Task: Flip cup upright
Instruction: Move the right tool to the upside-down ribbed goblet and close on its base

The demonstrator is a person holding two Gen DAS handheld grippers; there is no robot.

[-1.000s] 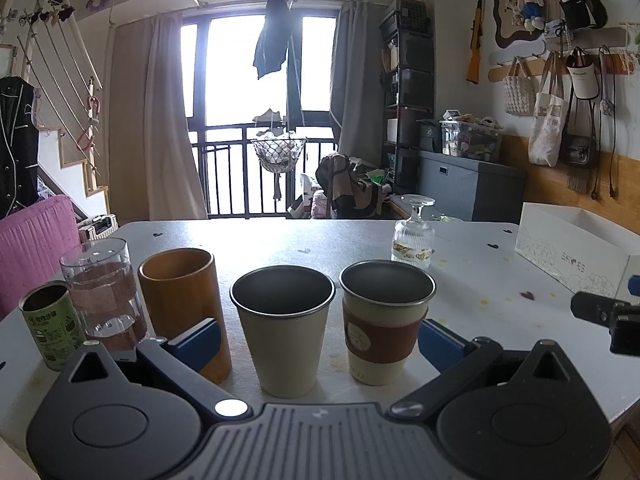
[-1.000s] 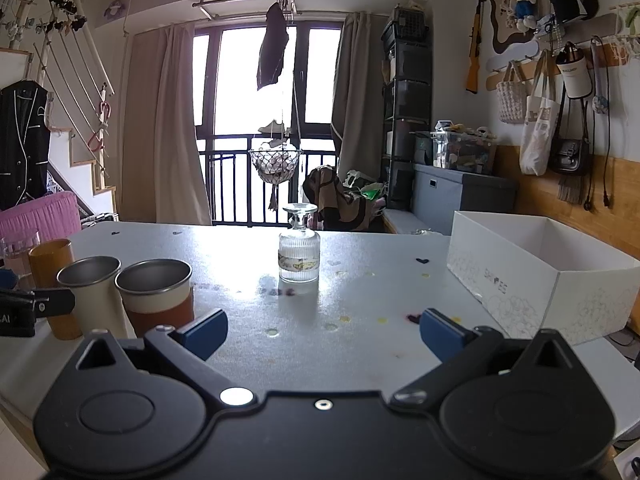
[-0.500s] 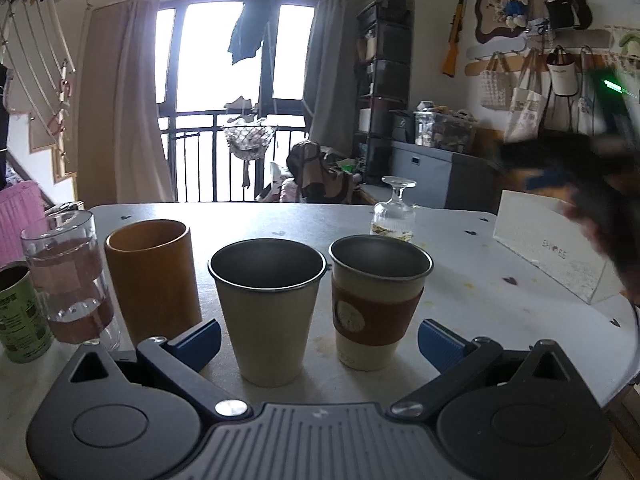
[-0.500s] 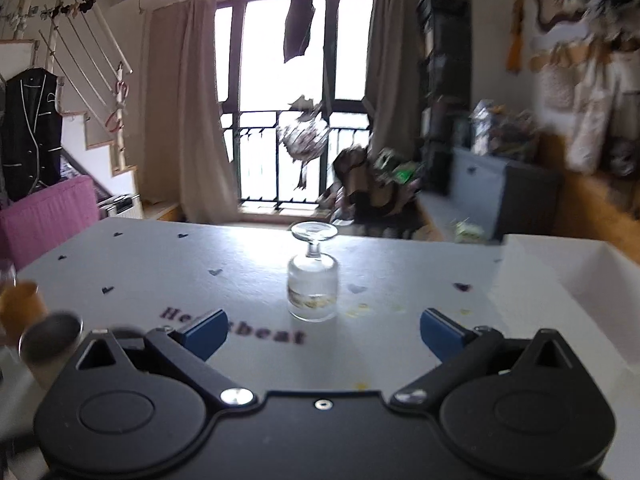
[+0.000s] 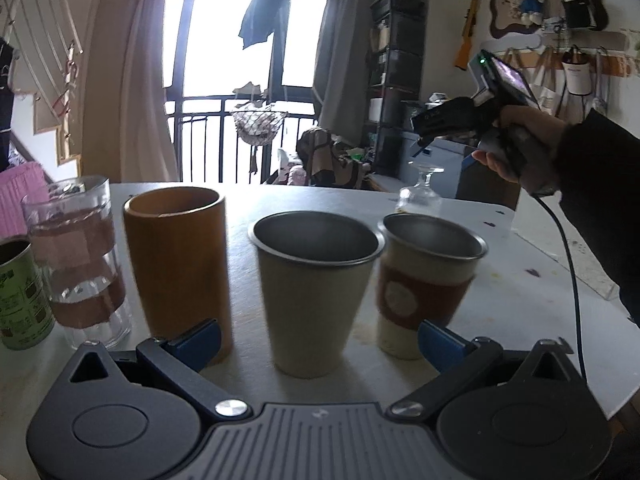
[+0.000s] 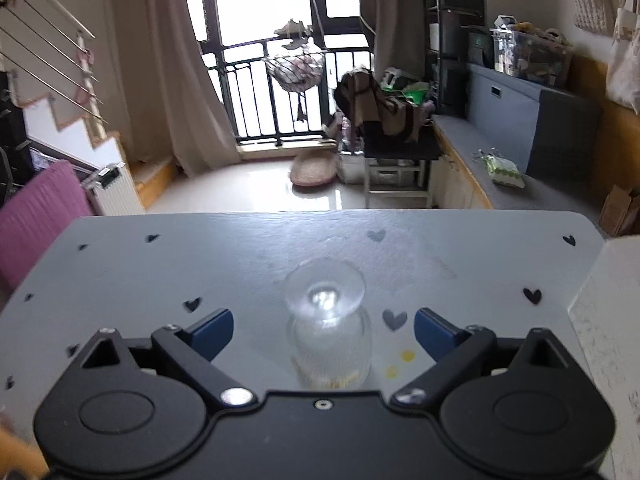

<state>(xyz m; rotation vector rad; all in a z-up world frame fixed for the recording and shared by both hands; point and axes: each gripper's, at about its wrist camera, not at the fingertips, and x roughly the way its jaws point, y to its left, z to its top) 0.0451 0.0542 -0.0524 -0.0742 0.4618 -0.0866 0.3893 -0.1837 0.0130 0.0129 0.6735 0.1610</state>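
A clear stemmed glass stands upside down on the grey table, foot up. My right gripper is open, above the glass, its blue fingertips on either side of it and not touching. In the left wrist view the glass stands at the far right of the table under the hand-held right gripper. My left gripper is open and empty, low in front of a row of upright cups.
In the left wrist view stand a green can, a clear tumbler, a brown cup, a beige metal cup and a sleeved metal cup. A white box sits at the table's right edge.
My right gripper has risen and moved forward over the upside-down glass, now looking down on it. The left gripper has edged closer to the row of cups.
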